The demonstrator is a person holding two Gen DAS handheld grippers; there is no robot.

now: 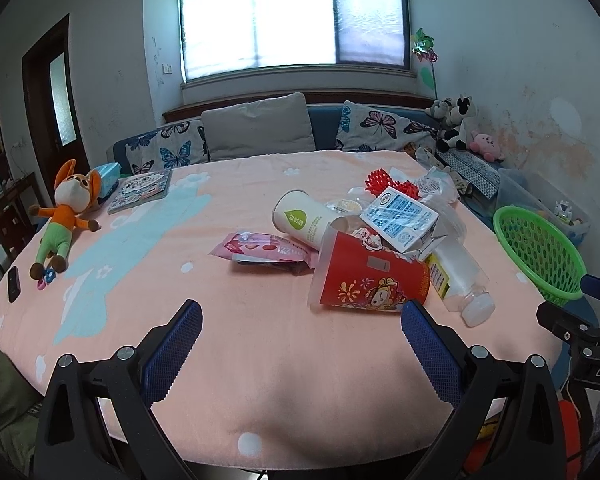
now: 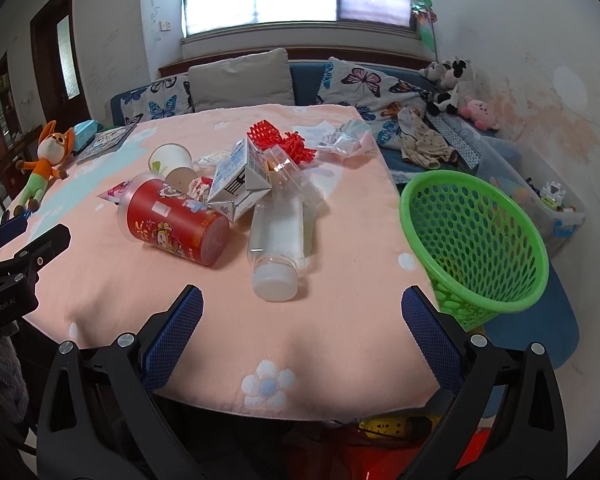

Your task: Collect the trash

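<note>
Left wrist view: your left gripper (image 1: 301,316) has jaws wide, nothing between them, over the pink tablecloth (image 1: 260,360).
Right jaws: your right gripper (image 2: 302,302) is spread wide too, empty.
Nearest trash: red cup (image 2: 176,220) and clear bottle (image 2: 276,240), both on their sides, just ahead.
Pile: milk carton (image 2: 240,180) leaning on both.
Bin: green basket (image 2: 476,240) tilted at the table's right edge.

matt terry cloth (image 2: 340,240), glossy red cup (image 2: 176,220), perforated green plastic basket (image 2: 480,240).
</note>
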